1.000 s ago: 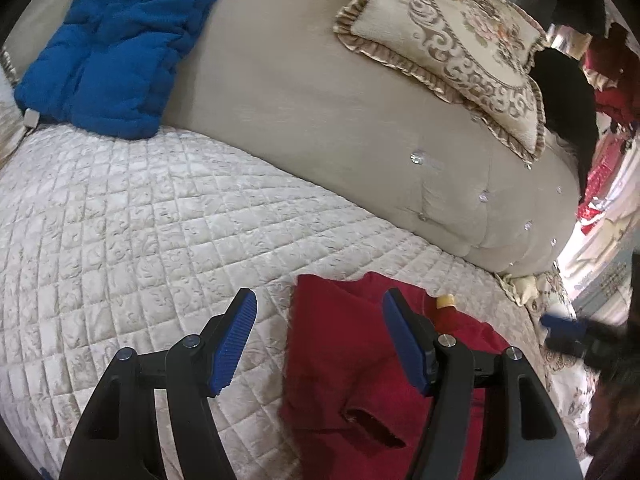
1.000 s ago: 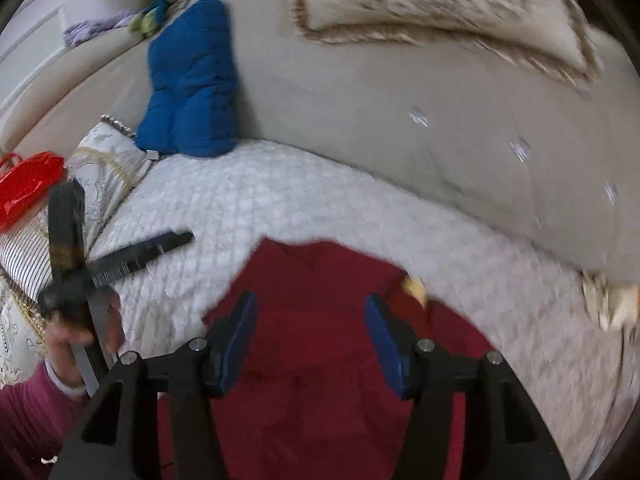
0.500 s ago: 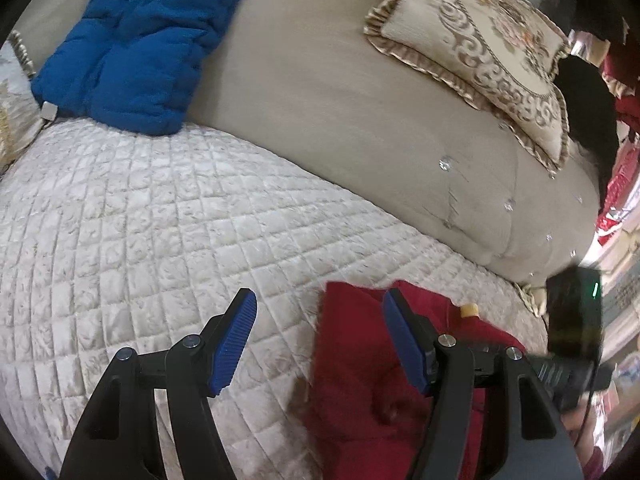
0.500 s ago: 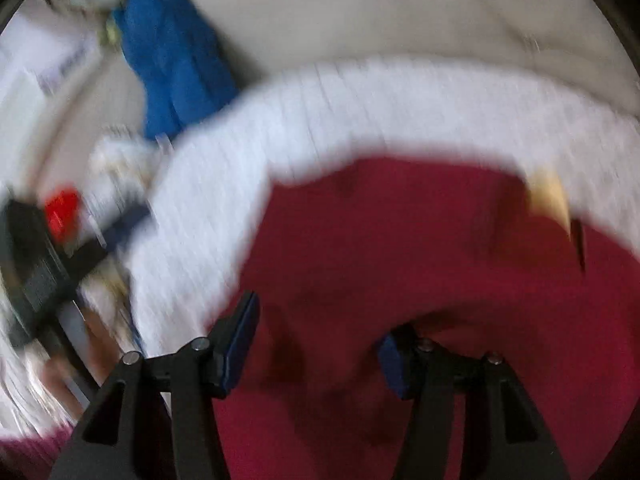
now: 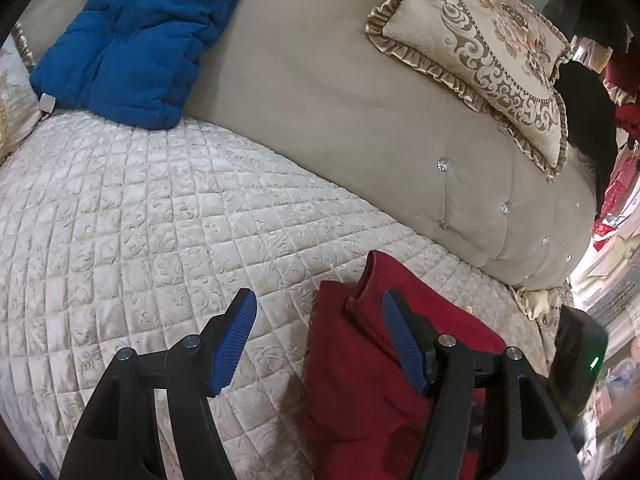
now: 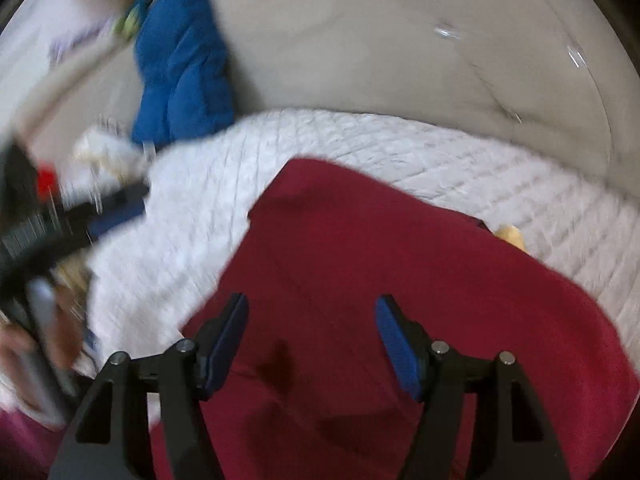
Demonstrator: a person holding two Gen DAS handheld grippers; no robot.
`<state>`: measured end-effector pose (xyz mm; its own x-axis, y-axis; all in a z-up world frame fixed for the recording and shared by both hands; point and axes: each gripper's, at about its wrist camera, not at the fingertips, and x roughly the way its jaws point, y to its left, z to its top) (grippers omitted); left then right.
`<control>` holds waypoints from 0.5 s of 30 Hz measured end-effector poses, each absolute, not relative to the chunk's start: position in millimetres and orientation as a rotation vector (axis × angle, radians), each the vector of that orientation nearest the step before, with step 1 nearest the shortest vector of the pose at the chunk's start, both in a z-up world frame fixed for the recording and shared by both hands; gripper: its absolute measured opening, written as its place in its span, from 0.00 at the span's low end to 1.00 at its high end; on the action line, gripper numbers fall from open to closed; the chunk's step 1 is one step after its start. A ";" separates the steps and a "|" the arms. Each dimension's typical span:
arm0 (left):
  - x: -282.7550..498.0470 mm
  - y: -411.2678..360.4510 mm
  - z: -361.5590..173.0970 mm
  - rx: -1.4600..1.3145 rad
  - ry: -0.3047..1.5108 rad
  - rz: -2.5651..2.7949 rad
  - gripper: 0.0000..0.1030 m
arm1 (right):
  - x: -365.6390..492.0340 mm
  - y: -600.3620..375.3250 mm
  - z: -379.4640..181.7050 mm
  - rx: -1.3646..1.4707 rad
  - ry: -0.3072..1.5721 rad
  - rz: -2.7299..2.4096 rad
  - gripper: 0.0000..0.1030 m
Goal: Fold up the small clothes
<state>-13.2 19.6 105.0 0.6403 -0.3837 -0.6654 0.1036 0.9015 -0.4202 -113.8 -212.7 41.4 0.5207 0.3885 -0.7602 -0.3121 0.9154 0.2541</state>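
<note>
A small dark red garment (image 5: 360, 392) lies on the quilted cream bed cover (image 5: 160, 220). In the left wrist view a sleeve (image 5: 372, 280) is folded over its body. My left gripper (image 5: 320, 344) is open and empty, over the garment's left edge, with its right finger on the red cloth. In the blurred right wrist view the red garment (image 6: 400, 272) fills the lower middle, with a small yellow tag (image 6: 510, 236) at its far edge. My right gripper (image 6: 312, 340) is open and empty just above the cloth. The left gripper shows at the left of that view (image 6: 116, 204).
A blue quilted cushion (image 5: 136, 36) leans on the beige padded headboard (image 5: 320, 100) at the back left. An ornate frilled pillow (image 5: 488, 48) leans at the back right. Clothes hang at the far right (image 5: 616, 120). A black device with a green light (image 5: 580, 364) is at the right edge.
The right gripper dropped onto the red garment, then pulled back and up. A sleeve now lies folded across the garment's body. The left gripper drifted slightly left and stayed open.
</note>
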 end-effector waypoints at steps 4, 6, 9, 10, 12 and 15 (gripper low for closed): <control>-9.6 22.8 103.0 -0.365 0.837 -0.267 0.43 | -94.8 -183.4 23.5 -0.055 0.909 0.297 0.46; -7.9 25.2 102.9 -0.375 0.839 -0.265 0.43 | -88.8 -183.0 19.0 -0.050 0.914 0.284 0.35; -10.2 29.2 107.3 -0.389 0.828 -0.272 0.43 | -101.2 -189.1 40.7 -0.010 0.892 0.336 0.08; -12.2 29.7 110.9 -0.390 0.813 -0.276 0.43 | -110.1 -191.5 51.0 0.006 0.874 0.359 0.08; -15.2 29.0 115.4 -0.389 0.790 -0.277 0.43 | -130.4 -191.8 66.7 0.004 0.847 0.404 0.08; -15.1 20.1 114.4 -0.373 0.797 -0.290 0.43 | -140.5 -187.4 53.8 0.047 0.883 0.417 0.21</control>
<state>-15.1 20.1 114.4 0.6650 -0.3888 -0.6377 0.1117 0.8960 -0.4297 -140.5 -187.4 53.8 0.5601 0.3728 -0.7398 -0.3348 0.9187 0.2095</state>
